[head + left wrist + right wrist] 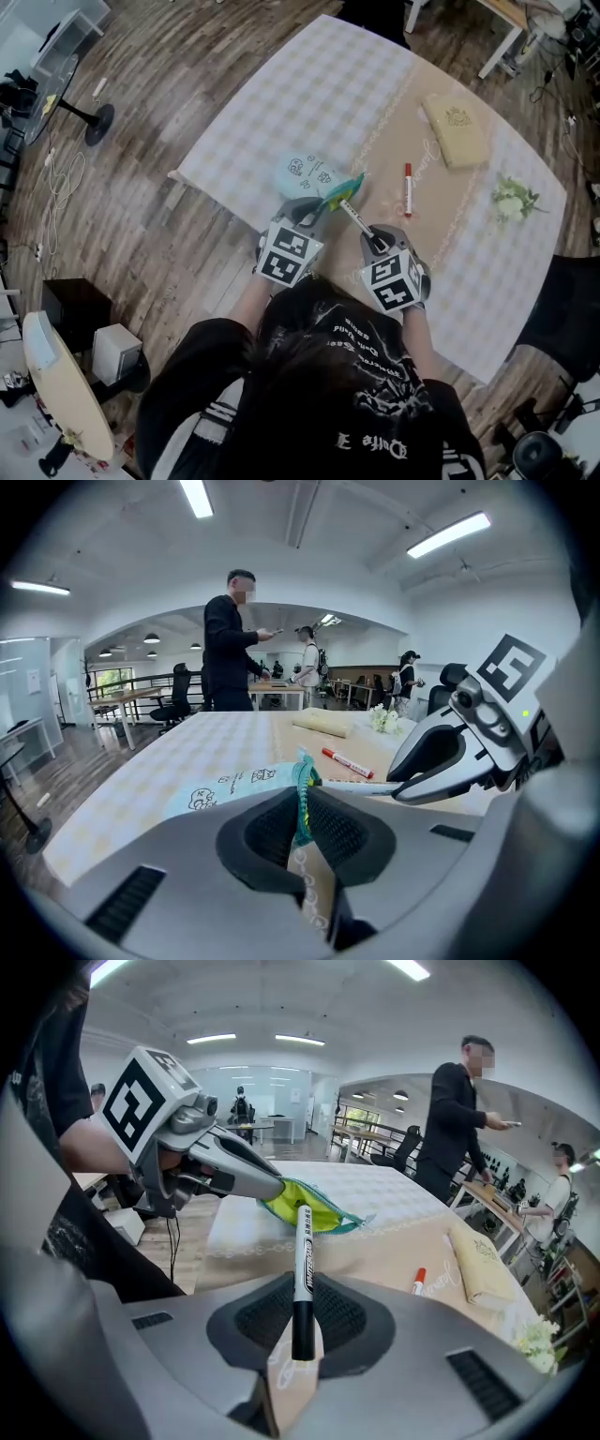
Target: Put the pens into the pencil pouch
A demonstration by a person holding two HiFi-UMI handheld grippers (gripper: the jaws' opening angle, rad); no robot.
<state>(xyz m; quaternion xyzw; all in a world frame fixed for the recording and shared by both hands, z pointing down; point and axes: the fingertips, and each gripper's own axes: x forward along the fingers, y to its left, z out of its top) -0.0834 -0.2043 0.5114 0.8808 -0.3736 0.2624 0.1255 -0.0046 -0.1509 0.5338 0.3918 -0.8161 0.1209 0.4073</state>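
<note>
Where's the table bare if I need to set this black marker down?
Bare: checked cloth beyond the teal pouch, and the near right corner, this side of the flowers. Crowded: the near edge, where the left tool and right tool meet at the pouch, red pen close by.

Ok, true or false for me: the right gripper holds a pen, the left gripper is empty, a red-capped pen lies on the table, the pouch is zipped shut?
The right gripper holds a black-capped pen. True.
The left gripper is empty. False: its jaws are shut on the zipper edge of the pouch.
A red-capped pen lies on the table. True.
The pouch is zipped shut. False: its mouth gapes, yellow lining showing.
</note>
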